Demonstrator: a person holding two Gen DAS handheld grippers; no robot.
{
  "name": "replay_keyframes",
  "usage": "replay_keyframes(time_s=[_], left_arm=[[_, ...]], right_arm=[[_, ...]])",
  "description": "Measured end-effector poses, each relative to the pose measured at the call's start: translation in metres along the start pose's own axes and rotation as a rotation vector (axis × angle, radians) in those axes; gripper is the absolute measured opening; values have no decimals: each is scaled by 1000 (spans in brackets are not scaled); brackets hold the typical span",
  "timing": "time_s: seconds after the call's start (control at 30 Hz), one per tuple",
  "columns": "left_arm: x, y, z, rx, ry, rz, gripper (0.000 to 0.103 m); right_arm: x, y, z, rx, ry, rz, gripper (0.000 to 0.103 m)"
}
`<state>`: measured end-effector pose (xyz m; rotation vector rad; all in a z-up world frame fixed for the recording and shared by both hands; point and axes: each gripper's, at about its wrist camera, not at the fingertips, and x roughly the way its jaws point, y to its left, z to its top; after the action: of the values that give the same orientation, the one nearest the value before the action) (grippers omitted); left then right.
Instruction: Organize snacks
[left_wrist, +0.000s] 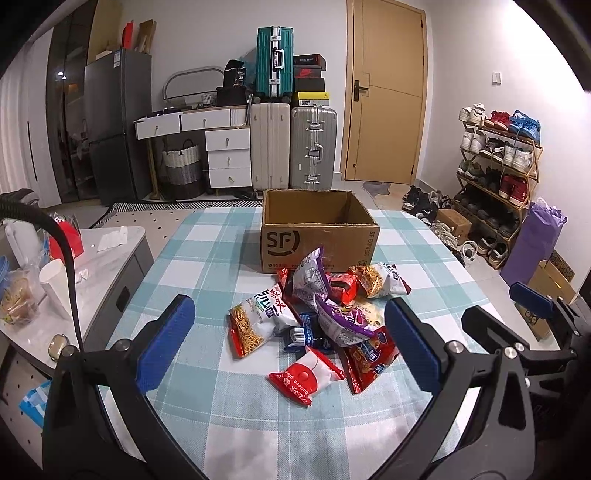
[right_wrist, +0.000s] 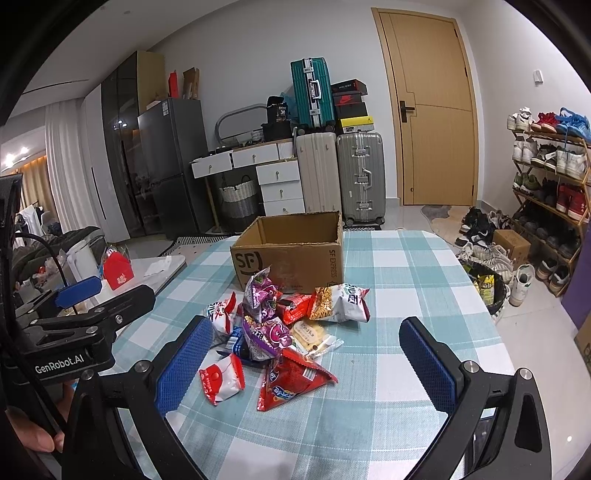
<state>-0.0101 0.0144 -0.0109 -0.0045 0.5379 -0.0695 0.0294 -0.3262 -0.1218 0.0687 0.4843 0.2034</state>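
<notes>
A heap of snacks (left_wrist: 317, 317) lay on the checked desk (left_wrist: 221, 417), just in front of an open-topped box (left_wrist: 291, 240) marked SF. The heap's far packets touched or nearly touched the box's front wall; from the pictures I could not tell which. Nearest the cameras lay a red-and-white packet (left_wrist: 304, 376) and, beside it, a red bag (right_wrist: 291, 384). A purple bag (left_wrist: 308, 277) stood up at the back of the heap.

The left gripper (left_wrist: 288, 345) hovered before the heap, its jaws wide apart and holding nothing. The right gripper (right_wrist: 306, 363) hovered likewise, its jaws spread wide and bare. The two grippers were side by side, apart.
</notes>
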Motion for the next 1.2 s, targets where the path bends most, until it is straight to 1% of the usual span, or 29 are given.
replay_keyframes(time_s=[0.37,0.47,0.8,1.07,1.2], left_arm=[[5,3,-2,-11,11,-12,103],[6,5,-4,-24,22,-36,103],[9,9,-1,-30,32,-23,103],[14,11,-1,-32,45,-19,103],[16,11,-2,-28,45,-26,103]], right_arm=[[-3,-4,-3,8,2,-3,103],[-4,-5,-3,3,0,-2,103],[-6,0,1,-20,-7,15,103],[-2,-2,1,1,4,29,103],[2,-3,-1,4,9,49,103]])
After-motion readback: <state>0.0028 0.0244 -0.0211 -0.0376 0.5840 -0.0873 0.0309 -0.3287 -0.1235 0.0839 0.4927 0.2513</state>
